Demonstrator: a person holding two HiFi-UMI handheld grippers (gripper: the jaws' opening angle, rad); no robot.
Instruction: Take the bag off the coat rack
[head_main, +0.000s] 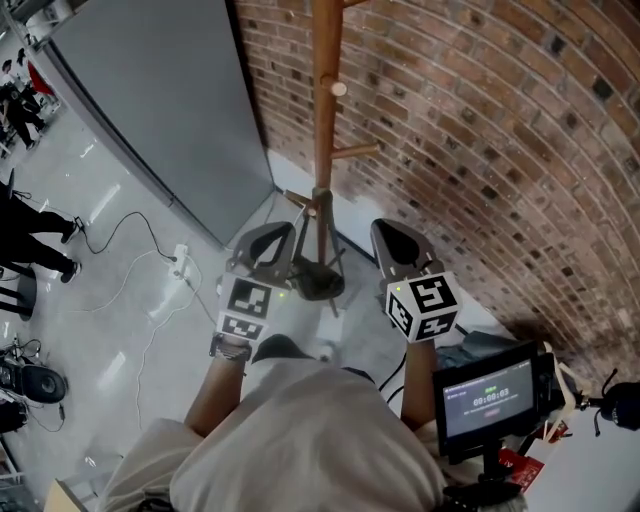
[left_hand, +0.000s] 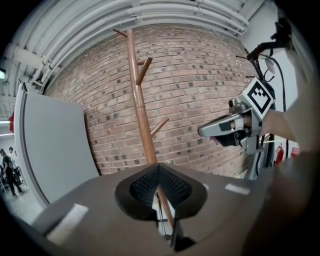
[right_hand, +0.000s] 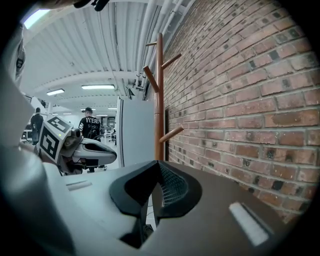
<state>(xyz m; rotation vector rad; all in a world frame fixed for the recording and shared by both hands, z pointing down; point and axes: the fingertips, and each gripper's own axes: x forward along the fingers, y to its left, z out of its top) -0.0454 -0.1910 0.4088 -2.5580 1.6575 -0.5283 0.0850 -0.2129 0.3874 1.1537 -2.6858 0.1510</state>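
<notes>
Against the brick wall (head_main: 480, 130), the coat rack (head_main: 324, 120) stands with bare pegs — no bag shows in any view, so find it before reaching. Left gripper (left_hand: 159, 186) and right gripper (right_hand: 159, 187) flank its pole, fingers together on nothing. Only the head view shows the rack's foot — the gripper views, its top.

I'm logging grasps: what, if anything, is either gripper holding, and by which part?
Nothing is held. The left gripper and the right gripper are both shut and empty, and the coat rack in front of them is bare.
</notes>
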